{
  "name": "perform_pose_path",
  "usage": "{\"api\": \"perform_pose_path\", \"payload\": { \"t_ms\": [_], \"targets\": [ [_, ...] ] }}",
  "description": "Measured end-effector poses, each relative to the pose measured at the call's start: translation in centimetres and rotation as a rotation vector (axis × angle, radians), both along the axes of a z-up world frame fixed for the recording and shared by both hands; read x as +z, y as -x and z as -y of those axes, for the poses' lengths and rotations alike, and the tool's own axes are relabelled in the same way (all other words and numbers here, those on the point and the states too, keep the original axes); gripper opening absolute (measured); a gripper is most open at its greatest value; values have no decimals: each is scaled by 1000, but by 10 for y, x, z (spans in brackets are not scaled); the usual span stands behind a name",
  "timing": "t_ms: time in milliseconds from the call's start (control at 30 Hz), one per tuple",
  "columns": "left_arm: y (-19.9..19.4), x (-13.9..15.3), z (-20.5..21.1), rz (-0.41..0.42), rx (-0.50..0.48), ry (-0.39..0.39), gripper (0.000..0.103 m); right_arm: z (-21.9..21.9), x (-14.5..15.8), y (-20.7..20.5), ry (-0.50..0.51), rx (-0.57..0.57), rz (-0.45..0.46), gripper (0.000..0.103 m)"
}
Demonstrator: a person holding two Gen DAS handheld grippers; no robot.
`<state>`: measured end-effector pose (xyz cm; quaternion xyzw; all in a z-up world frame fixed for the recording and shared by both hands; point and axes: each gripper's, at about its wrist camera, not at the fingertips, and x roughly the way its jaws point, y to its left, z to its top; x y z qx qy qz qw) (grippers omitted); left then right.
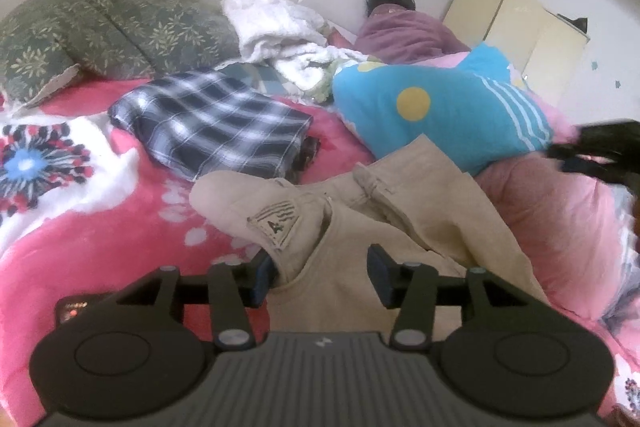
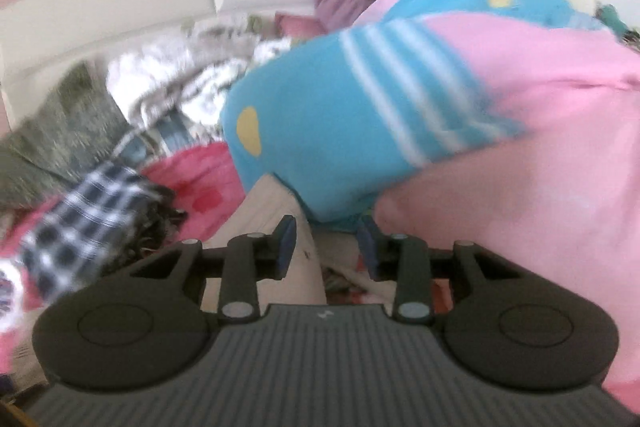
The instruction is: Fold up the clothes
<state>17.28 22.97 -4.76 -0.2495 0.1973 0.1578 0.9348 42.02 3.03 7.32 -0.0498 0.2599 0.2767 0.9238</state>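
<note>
We count one pair of beige trousers (image 1: 360, 211) at lower centre of the left view, lying on the pink bed cover (image 1: 100, 227), and one folded plaid shirt (image 1: 212, 123) behind them at centre left. The trousers carry one sewn patch (image 1: 276, 225); its marks we cannot read. The left gripper (image 1: 320, 275) has its jaws apart astride the beige cloth, not pinching it. The right gripper (image 2: 326, 247), blurred, likewise stands parted over the trousers.
</note>
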Motion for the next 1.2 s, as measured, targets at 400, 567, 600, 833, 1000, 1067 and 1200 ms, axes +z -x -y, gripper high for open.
{"api": "perform_pose_path", "payload": {
  "t_ms": [400,567,600,833,1000,1067,1200],
  "targets": [
    [35,17,40,44,-92,-29,50,238,17,220,-240,-222,-55,42],
    [50,20,84,40,-257,-110,50,316,-32,310,-329,-387,-175,43],
    [49,21,93,22,-305,-104,50,328,-41,323,-350,-414,-206,43],
    [22,16,163,-53,-596,-184,54,370,-67,351,-479,-497,-308,52],
    [-15,-16,174,-106,-659,-200,51,353,-72,324,-414,-494,-309,63],
    [-24,-23,173,-129,-662,-164,49,335,-75,309,-370,-480,-307,63],
    [-36,-23,175,-149,-684,-134,49,275,-78,291,-168,-361,-215,71]
  ]
}}
